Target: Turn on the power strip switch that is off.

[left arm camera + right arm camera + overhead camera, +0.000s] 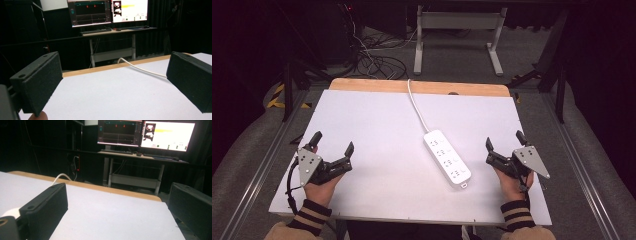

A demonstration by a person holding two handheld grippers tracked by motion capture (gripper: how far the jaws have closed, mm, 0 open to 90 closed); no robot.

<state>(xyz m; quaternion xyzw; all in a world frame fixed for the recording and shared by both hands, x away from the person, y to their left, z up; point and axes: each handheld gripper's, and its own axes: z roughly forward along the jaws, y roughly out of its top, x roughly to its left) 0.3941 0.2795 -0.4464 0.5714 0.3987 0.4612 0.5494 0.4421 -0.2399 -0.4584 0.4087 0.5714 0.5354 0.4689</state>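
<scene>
White plastic power strip (447,158) lies diagonally on the white table (377,130), cord end pointing far-left; both grippers' jaws wide, holding nothing

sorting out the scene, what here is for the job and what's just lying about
Likely for the job:
power strip and its cord
left gripper, open
right gripper, open

Just about:
monitors
desk
floor cables

Matt white board (377,190) over wood; glossy plastic power strip (447,158).
</scene>
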